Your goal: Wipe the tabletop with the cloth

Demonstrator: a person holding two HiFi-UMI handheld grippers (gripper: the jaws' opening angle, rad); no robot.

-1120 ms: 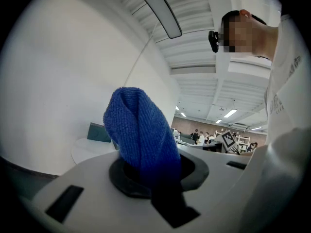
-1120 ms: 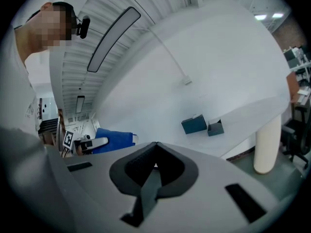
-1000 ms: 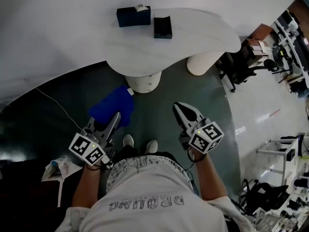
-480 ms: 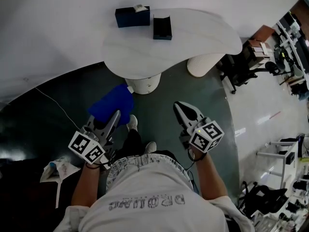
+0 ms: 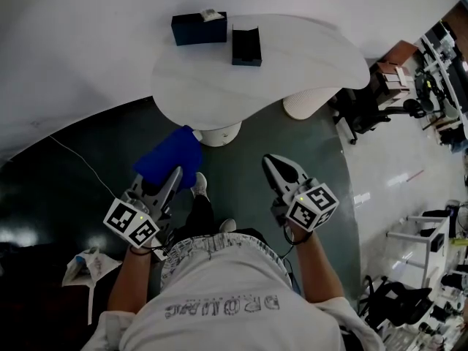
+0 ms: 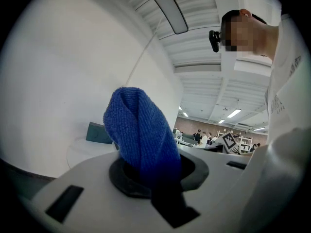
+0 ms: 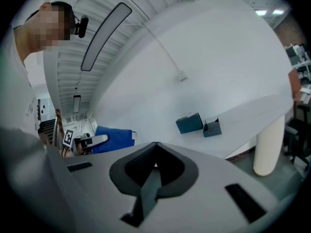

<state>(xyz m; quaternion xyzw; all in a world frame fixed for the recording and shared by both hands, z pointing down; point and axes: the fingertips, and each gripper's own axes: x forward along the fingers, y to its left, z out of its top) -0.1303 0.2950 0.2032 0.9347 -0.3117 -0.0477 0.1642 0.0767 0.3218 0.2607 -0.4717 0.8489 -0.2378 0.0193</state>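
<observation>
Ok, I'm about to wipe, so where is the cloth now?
The blue cloth is clamped in the left gripper, at the head view's left, just off the white table's near edge and not on its top.

Two boxes (image 5: 199,28) stand side by side far back on the tabletop (image 5: 292,64), the cloth (image 5: 170,159) before it.

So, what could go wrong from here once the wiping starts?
1. The left gripper holds the blue cloth by one edge only, with most of it loose beyond the tongs; dragging across the tabletop might pull it free or bunch it up.
2. The tissue box and the open dark box sit near the tabletop's far edge; a wide sweep could knock or push them.
</observation>
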